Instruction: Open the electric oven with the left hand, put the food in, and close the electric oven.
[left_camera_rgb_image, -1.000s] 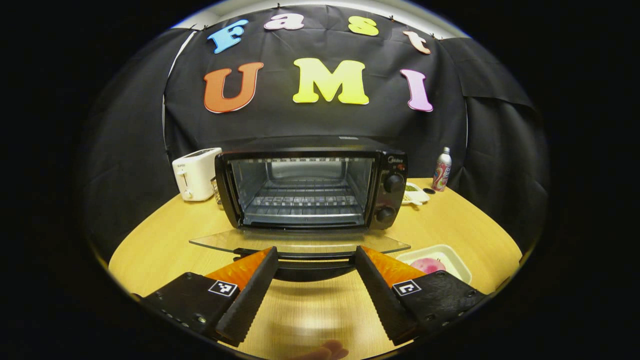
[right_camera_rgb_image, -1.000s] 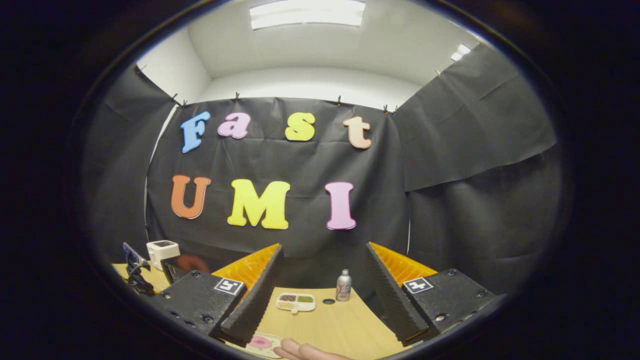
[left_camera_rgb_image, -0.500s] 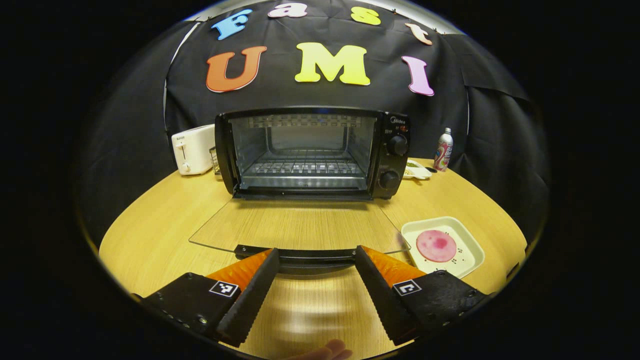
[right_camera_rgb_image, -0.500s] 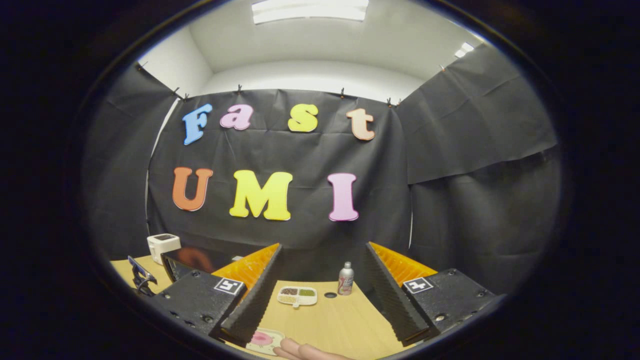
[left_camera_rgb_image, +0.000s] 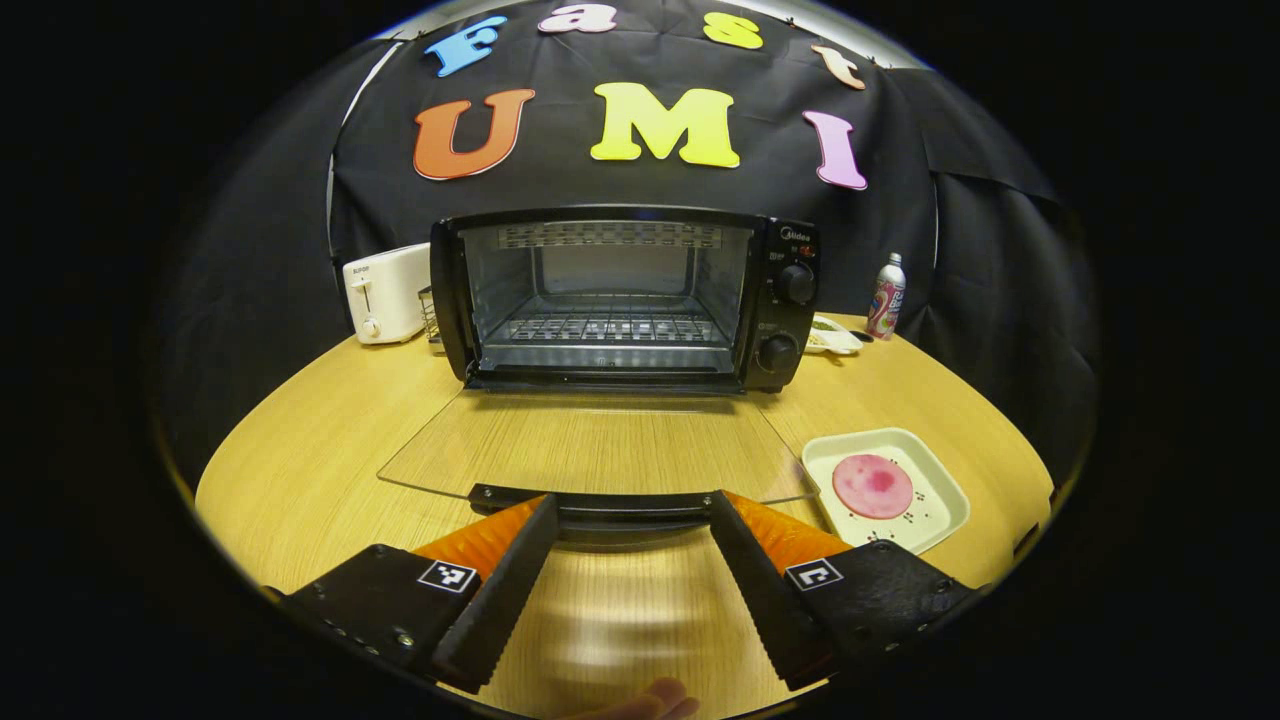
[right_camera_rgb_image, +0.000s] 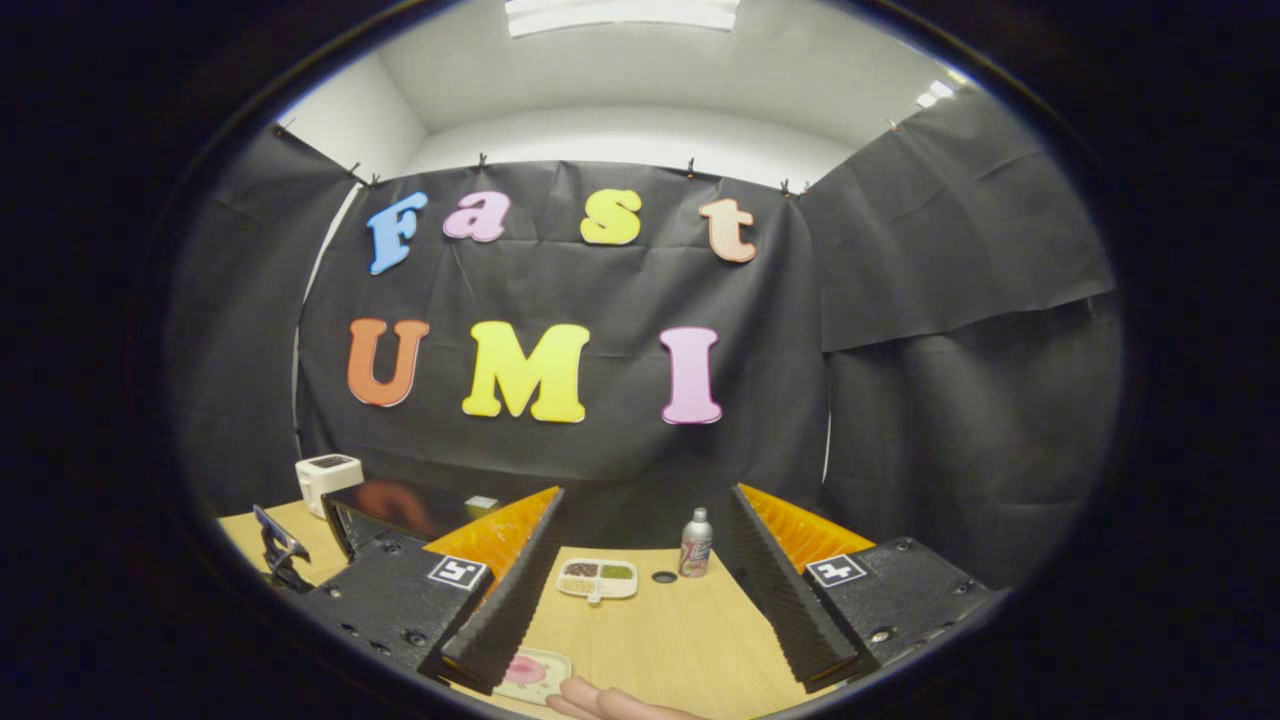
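Left tongs (left_camera_rgb_image: 628, 520) spread wide, tips right at the dark handle (left_camera_rgb_image: 628, 506) of the oven door (left_camera_rgb_image: 600, 450); whether they touch it, can't tell. Door's folded flat over the bench (left_camera_rgb_image: 300, 470), and the electric oven (left_camera_rgb_image: 622, 298) gapes open, rack bare. The food (left_camera_rgb_image: 872, 486), a pink round, sits on its white tray (left_camera_rgb_image: 940, 495) just right of the door. Right tongs (right_camera_rgb_image: 642, 520) gape wide too, raised above the bench, holding nothing.

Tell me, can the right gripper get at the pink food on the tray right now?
Probably yes: the right gripper is open, and the food lies uncovered on its tray beside the oven door.
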